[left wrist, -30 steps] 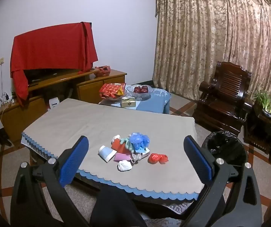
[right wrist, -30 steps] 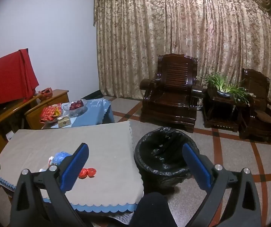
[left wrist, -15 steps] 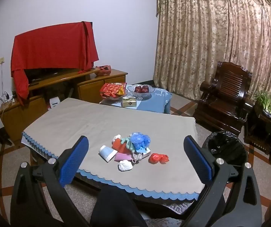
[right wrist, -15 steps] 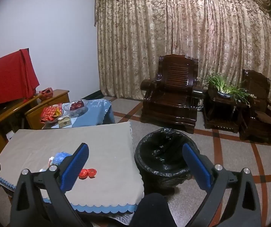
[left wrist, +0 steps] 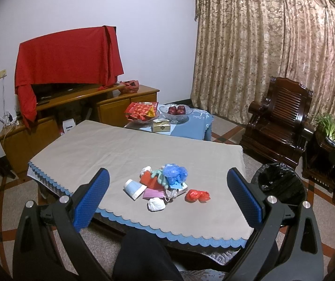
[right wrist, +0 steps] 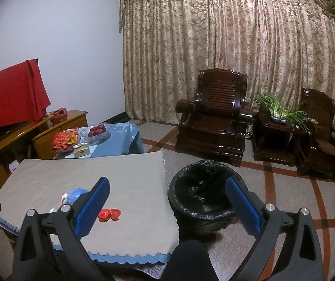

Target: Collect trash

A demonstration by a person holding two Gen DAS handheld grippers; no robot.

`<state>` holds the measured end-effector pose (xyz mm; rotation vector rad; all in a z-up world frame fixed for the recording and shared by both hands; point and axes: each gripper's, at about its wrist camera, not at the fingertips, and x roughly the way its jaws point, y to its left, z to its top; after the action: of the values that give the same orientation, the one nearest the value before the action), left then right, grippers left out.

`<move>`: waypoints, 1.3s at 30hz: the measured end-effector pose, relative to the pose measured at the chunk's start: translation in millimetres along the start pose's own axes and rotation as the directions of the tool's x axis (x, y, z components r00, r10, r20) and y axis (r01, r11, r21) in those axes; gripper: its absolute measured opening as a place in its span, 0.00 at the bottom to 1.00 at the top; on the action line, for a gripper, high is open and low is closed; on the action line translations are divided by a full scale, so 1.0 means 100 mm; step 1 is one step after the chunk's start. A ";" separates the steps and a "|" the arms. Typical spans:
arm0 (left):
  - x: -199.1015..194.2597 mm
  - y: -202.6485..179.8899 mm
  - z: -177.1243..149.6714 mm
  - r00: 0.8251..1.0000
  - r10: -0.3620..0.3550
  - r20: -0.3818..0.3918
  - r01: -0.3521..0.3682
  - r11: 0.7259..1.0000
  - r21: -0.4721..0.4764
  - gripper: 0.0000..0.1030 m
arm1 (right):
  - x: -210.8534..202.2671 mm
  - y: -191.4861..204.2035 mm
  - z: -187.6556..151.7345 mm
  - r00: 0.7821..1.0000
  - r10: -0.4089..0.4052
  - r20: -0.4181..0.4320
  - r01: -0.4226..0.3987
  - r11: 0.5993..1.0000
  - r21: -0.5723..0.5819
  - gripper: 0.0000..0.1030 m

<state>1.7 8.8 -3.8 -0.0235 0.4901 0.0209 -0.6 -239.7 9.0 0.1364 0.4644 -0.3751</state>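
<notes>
Barely anything has shifted: both the left gripper (left wrist: 167, 195) and right gripper (right wrist: 167, 201) hang wide open and empty, trash pile (left wrist: 161, 183) ahead of the left, bin (right wrist: 202, 201) just beyond the right.

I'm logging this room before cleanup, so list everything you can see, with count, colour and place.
table: 1, grey cloth, blue trim, centre
trash pile: 1, mixed colours, near table edge
red wrapper: 1, red, right of pile
white wad: 1, white, front of pile
bin: 1, black liner, floor right of table
side table: 1, blue cloth, behind table
fruit bowl: 1, clear, red fruit, side table
snack packs: red, side table
cabinet: 1, wood, left wall
red cloth: 1, over screen on cabinet
armchairs: 2, dark wood, by curtain
plant: 1, green, between armchairs
curtain: beige, back wall
left gripper: open, empty
right gripper: open, empty
</notes>
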 end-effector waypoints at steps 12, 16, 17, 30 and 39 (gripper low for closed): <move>-0.03 -0.01 0.02 1.000 0.011 -0.001 -0.011 1.000 -0.005 0.95 | -0.02 0.01 -0.05 1.000 0.006 -0.005 -0.007 1.000 -0.005 0.94; -0.03 0.00 0.00 1.000 0.012 -0.001 -0.012 1.000 -0.006 0.95 | -0.01 0.00 -0.05 1.000 0.010 -0.010 -0.010 1.000 -0.007 0.94; -0.03 0.00 0.00 1.000 0.013 -0.001 -0.013 1.000 -0.006 0.95 | -0.01 0.01 -0.06 1.000 0.011 -0.011 -0.011 1.000 -0.009 0.94; 0.00 0.03 -0.03 1.000 0.016 -0.007 -0.016 1.000 -0.009 0.95 | 0.02 0.01 -0.10 1.000 0.013 -0.017 -0.013 1.000 -0.011 0.94; 0.02 0.02 -0.06 1.000 0.022 -0.014 -0.022 1.000 -0.008 0.95 | 0.04 0.03 -0.13 1.000 0.015 -0.021 -0.015 1.000 -0.011 0.94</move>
<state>0.9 11.1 -10.1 -0.0263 0.5045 0.0441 -1.5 -235.4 -4.5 0.1327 0.4856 -0.3567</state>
